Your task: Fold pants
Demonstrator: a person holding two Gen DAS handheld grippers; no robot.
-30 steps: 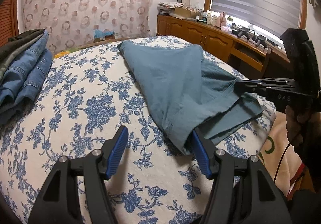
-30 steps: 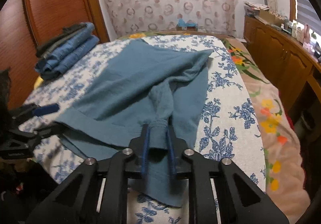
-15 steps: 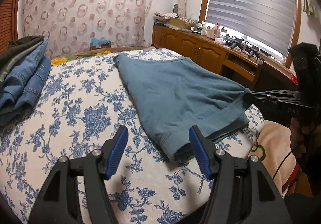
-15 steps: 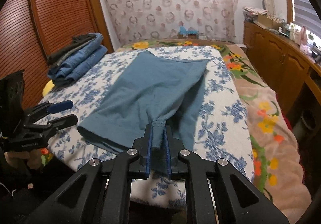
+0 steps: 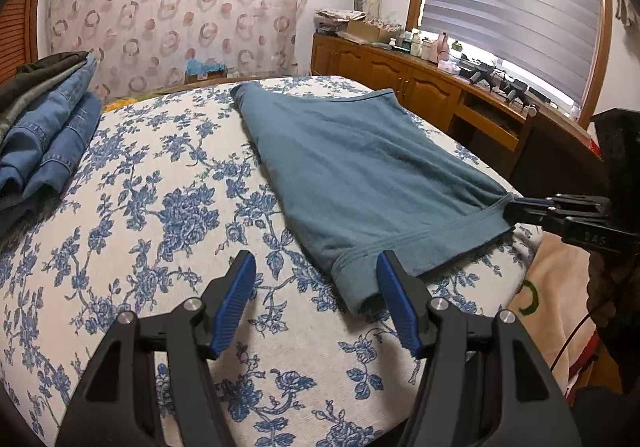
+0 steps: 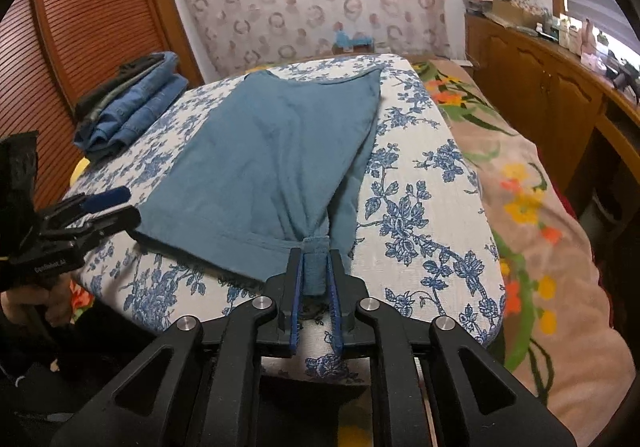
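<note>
Teal pants (image 5: 360,167) lie spread flat on the blue-flowered bed cover (image 5: 160,207), hem toward me. My left gripper (image 5: 316,267) hovers open over the near hem corner; the cloth lies by its right finger and the pads do not press it. In the right wrist view the pants (image 6: 260,159) run taut to my right gripper (image 6: 316,259), which pinches a bunched piece of hem at the bed's near edge. Its jaws are opening, with the cloth between them. The right gripper (image 5: 520,205) also shows at the far hem corner, the left gripper (image 6: 116,203) at the other.
Folded jeans and dark clothes (image 5: 48,127) are stacked at the bed's far left (image 6: 136,103). A wooden sideboard (image 5: 400,79) with clutter runs under the window. A flowered beige blanket (image 6: 540,247) lies right of the cover. Louvred wooden doors (image 6: 80,27) stand to the left.
The right gripper drew the hem back toward the bed's edge, so the rumpled pants now lie flat and stretched. The left gripper stayed open near the same hem corner.
</note>
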